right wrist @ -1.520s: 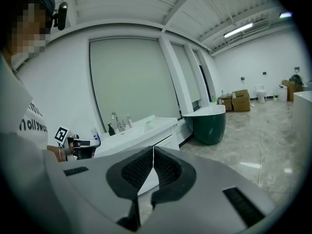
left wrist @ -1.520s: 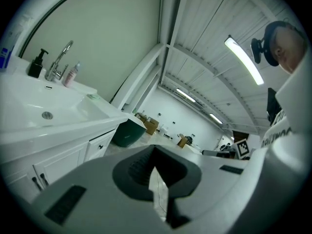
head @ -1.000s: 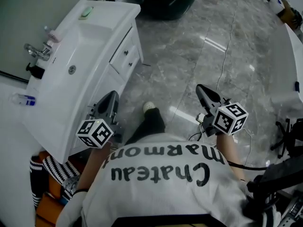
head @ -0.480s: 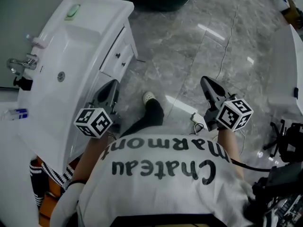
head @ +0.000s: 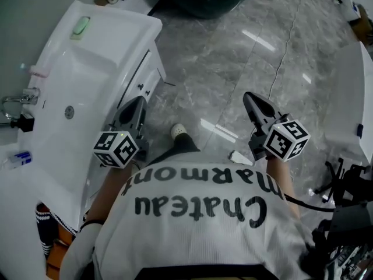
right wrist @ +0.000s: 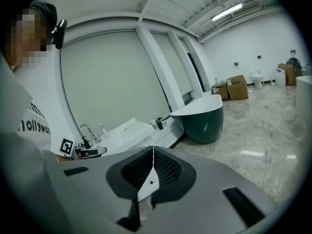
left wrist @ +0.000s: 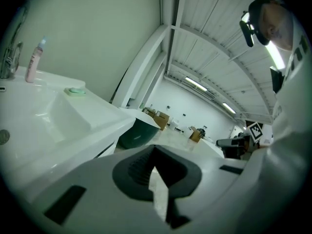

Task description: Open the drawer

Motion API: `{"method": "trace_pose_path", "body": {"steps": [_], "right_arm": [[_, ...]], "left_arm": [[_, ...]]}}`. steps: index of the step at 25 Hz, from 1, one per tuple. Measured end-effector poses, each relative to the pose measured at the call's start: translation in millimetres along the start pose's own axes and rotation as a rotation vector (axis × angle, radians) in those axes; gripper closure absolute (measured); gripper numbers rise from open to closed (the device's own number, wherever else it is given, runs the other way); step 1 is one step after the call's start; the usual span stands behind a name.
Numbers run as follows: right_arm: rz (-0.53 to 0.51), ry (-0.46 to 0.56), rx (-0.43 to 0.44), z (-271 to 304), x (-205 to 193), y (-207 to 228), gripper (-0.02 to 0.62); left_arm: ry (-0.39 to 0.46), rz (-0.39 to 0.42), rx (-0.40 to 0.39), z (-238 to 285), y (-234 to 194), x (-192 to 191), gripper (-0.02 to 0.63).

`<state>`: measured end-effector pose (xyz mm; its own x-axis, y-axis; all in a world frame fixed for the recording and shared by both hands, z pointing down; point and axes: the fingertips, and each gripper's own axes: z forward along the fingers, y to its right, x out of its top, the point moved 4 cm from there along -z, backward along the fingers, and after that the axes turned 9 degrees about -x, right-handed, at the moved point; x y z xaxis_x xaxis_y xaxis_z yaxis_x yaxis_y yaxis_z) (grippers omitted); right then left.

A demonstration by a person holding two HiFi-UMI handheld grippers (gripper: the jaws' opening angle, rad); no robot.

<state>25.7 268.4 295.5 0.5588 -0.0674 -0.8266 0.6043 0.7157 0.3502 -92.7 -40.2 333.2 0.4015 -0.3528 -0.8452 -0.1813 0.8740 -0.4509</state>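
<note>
Facing drawer [head: 147, 79], left gripper [head: 136, 102] jaws together, near it; right gripper [head: 249, 98] jaws together.

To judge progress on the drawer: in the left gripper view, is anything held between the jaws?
No: the left gripper has its jaws shut on nothing, with the vanity off to one side.

The white tabletop [head: 129, 22] carries green soap [head: 80, 27] beyond its basin [head: 76, 95] and a pink bottle [head: 38, 71] left of the basin.
</note>
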Motion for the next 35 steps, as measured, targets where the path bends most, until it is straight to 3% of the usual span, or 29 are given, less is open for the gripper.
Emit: {"method": "trace_pose_path", "body": {"steps": [8, 19, 27, 35], "right_arm": [[-0.053, -0.045, 0.106, 70, 20, -16, 0.583], [-0.166, -0.149, 0.317, 158, 55, -48, 0.583], [-0.36, -0.385, 0.489, 244, 59, -57, 0.583], [-0.567, -0.587, 0.588, 327, 53, -24, 0.583]], "left_arm": [[-0.012, 0.028, 0.019, 10, -21, 7, 0.607], [0.019, -0.045, 0.119, 19, -34, -20, 0.607], [0.115, -0.265, 0.352, 41, -71, -41, 0.607], [0.158, -0.376, 0.701, 75, -106, -76, 0.607]]}}
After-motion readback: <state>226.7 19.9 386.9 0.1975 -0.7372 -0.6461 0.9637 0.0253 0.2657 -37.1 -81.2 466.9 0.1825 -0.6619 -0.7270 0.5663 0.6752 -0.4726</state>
